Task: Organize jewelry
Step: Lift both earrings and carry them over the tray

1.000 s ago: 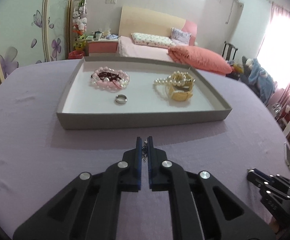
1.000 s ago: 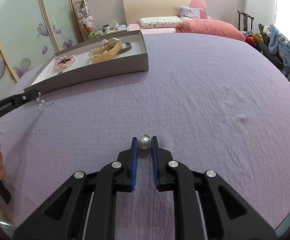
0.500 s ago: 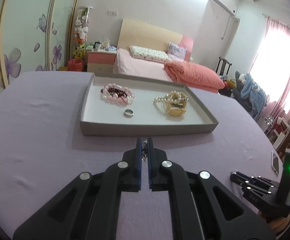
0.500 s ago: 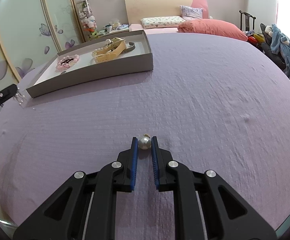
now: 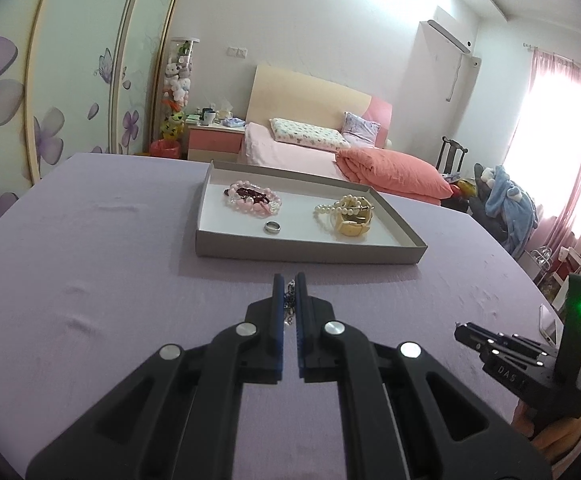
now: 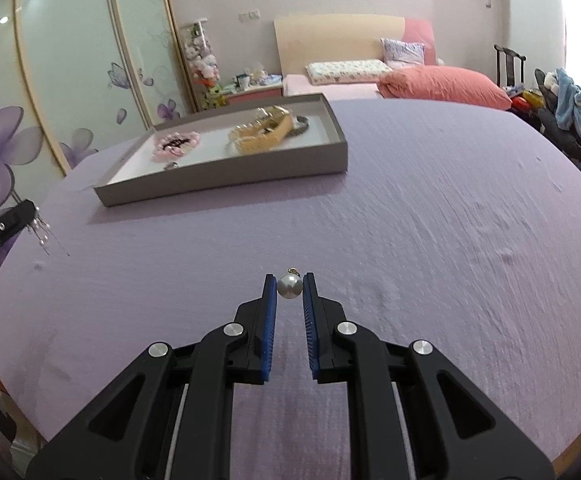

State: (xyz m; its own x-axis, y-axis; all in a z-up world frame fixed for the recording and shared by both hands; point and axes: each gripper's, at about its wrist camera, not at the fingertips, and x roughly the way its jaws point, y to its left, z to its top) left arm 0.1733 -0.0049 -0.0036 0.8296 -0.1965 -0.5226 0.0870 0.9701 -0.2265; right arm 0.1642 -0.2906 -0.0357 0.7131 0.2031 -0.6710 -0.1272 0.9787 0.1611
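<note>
My left gripper point(image 5: 289, 284) is shut on a small dangling crystal earring point(image 5: 290, 300), held above the purple tablecloth in front of the grey tray point(image 5: 306, 249). The earring also hangs from the left gripper's tip in the right wrist view point(image 6: 42, 232). My right gripper point(image 6: 289, 286) is shut on a pearl pendant point(image 6: 289, 285) above the cloth, well short of the tray point(image 6: 226, 178). The tray holds a pink bead bracelet point(image 5: 252, 197), a silver ring point(image 5: 272, 227) and a pearl-and-gold bracelet pile point(image 5: 348, 216).
The right gripper's body point(image 5: 530, 368) shows at the left wrist view's right edge. A phone point(image 5: 550, 322) lies near the table's right rim. A bed point(image 5: 330, 152), nightstand and chair stand behind the round table.
The left gripper has pulled back and risen with the earring; the tray looks smaller and farther. The right gripper has kept hold of the pearl and drifted slightly.
</note>
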